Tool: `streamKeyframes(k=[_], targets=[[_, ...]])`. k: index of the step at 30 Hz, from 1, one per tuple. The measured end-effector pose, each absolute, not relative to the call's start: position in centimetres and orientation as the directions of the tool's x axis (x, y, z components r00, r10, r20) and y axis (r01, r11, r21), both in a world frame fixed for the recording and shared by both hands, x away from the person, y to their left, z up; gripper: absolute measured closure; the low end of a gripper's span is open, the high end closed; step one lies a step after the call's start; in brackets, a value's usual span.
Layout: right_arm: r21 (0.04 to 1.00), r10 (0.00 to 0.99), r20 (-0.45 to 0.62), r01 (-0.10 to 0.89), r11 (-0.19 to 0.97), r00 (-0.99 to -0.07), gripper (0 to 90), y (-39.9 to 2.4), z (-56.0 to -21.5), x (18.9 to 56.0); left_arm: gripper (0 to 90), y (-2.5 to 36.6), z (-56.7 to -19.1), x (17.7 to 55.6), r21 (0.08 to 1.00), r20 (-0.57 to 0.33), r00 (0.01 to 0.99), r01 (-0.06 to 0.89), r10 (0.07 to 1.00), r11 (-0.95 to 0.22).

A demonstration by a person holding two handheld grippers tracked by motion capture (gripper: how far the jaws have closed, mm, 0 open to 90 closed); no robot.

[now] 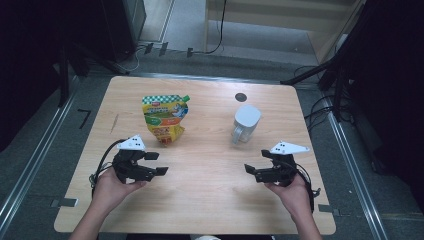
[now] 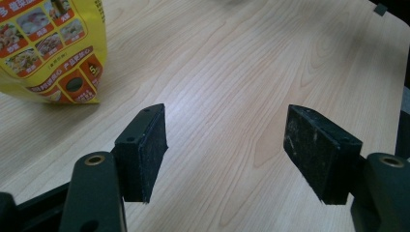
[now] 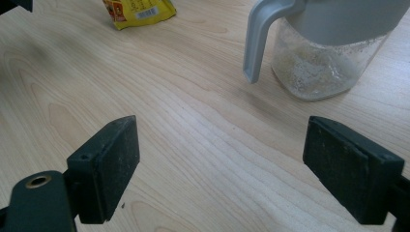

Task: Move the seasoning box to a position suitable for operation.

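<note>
- The left gripper (image 1: 156, 163) sits over the near-left part of the desk (image 1: 210, 200), held in the person's left hand (image 1: 112, 187); its jaws stand apart with bare wood between them, so it is released and grasps nothing.
- The right gripper (image 1: 251, 170) sits over the near-right part of the desk in the right hand (image 1: 292, 192); its jaws are spread wide over bare wood, also released.
- A yellow pouch (image 1: 165, 119) lies left of the desk's middle, toward the far edge, just beyond the left gripper and apart from it. It has a green-and-white checked top band and a green spout cap at its upper right corner.
- In the left gripper view the pouch (image 2: 51, 48) shows small photos of dishes, red panels and Chinese characters; one reads "多", and a red hexagon carries a "5". The rest is too small to read.
- In the right gripper view the pouch's lower end (image 3: 140, 12) shows a barcode.
- A clear jug (image 1: 246, 124) with a grey lid and grey handle stands upright right of the desk's middle, beyond the right gripper; a pale residue clings inside its wall (image 3: 319, 67). No writing is legible on it.
- A small dark round spot (image 1: 241, 97) marks the desk near the far edge, behind the jug.
</note>
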State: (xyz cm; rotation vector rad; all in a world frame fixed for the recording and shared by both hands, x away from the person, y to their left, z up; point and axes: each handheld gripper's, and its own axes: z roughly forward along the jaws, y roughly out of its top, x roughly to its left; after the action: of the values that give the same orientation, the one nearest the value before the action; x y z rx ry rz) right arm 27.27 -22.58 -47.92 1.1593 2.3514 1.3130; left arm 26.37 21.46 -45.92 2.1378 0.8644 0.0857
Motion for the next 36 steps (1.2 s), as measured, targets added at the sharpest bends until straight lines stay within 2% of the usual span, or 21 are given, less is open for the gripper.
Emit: streamKeyframes(k=[8,24,30,36], targets=[[0.795,0.725,0.179,0.532,0.291,-0.665,14.2,-22.8,-47.9,27.1,30.7,21.0,-45.8,26.5,0.681,-0.246,0.746,0.587,0.618,-0.438],[0.811,0.726,0.203,0.528,0.251,-0.657,21.6,-23.6,-47.7,27.1,27.5,20.1,-45.1,26.0,0.705,-0.269,0.772,0.565,0.576,-0.429],[0.824,0.73,0.184,0.508,0.252,-0.659,21.6,-23.4,-47.6,27.9,23.8,20.0,-45.0,25.9,0.703,-0.269,0.77,0.567,0.578,-0.429],[0.829,0.735,0.173,0.5,0.251,-0.655,22.2,-23.4,-47.8,29.6,24.6,19.7,-44.8,25.5,0.698,-0.271,0.764,0.575,0.586,-0.426]])
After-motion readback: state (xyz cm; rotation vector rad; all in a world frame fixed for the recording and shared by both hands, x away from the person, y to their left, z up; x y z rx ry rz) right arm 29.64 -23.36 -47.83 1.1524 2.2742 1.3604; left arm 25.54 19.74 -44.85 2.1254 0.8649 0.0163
